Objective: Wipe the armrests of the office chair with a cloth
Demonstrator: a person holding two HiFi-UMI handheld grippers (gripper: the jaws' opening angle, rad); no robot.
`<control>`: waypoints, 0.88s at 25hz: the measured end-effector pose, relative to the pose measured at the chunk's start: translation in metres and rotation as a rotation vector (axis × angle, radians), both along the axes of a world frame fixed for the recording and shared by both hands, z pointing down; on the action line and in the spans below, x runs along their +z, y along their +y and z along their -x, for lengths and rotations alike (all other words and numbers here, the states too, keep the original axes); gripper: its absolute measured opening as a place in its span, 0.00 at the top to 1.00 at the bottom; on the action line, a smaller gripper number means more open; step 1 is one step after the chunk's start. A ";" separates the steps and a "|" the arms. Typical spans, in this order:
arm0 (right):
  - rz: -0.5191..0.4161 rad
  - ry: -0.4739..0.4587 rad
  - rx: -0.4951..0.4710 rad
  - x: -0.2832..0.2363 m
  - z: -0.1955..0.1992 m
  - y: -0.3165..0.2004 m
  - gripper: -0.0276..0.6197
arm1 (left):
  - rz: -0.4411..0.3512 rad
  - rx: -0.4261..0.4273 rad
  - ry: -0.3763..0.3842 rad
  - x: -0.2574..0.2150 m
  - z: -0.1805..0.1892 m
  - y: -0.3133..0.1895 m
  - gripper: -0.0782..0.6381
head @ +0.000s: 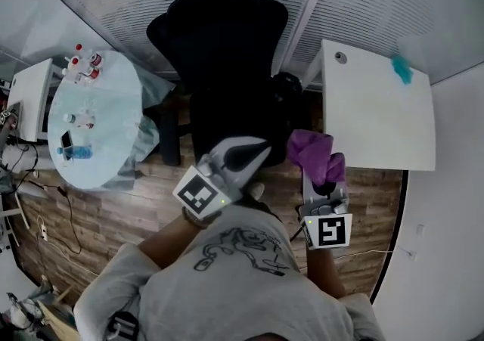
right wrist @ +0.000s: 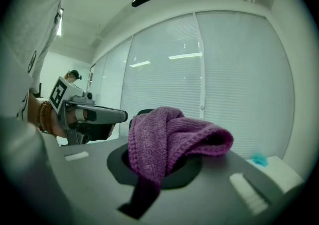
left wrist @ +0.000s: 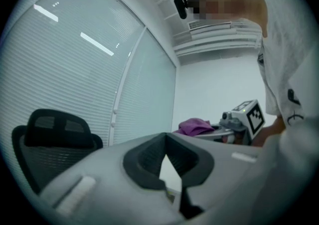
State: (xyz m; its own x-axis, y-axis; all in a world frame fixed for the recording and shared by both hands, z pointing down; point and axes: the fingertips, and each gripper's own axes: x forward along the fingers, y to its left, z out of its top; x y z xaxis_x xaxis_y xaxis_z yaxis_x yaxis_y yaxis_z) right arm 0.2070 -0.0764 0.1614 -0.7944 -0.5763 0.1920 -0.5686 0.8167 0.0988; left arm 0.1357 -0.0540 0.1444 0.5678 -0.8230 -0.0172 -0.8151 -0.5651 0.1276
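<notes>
Office chair (head: pixel 219 52), black, stands before the blinds with a white desk (head: pixel 378 113) at its right. Left gripper (head: pixel 253 154) hangs over the seat's front edge, fingers together and empty. Right gripper (head: pixel 324 184) is clamped on a bunched purple cloth (head: pixel 311 152) near the seat's front right corner.

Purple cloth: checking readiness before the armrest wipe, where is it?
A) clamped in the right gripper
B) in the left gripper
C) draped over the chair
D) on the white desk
A: the purple cloth sits bunched in the jaws of the right gripper; the left gripper holds nothing.
</notes>
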 end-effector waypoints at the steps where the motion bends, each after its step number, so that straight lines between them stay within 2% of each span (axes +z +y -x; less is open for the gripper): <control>1: 0.000 -0.002 -0.027 0.000 0.011 0.004 0.91 | -0.001 -0.024 0.000 0.000 0.009 0.005 0.89; 6: 0.001 -0.018 -0.188 -0.002 0.076 0.028 0.91 | 0.010 -0.170 0.008 0.004 0.064 0.035 0.89; 14: -0.019 -0.028 -0.462 -0.003 0.191 0.088 0.91 | -0.005 -0.438 -0.003 0.005 0.173 0.107 0.89; 22: -0.018 -0.026 -0.638 0.008 0.293 0.146 0.91 | 0.031 -0.614 -0.002 0.024 0.271 0.178 0.89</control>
State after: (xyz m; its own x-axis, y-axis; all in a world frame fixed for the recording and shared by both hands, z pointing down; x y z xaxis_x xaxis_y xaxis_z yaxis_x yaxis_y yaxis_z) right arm -0.0863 0.0696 0.1697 -0.9866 0.0091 0.1628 0.0271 0.9937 0.1087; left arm -0.1351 0.1240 0.1681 -0.0104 -0.9999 0.0122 -0.9908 0.0119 0.1345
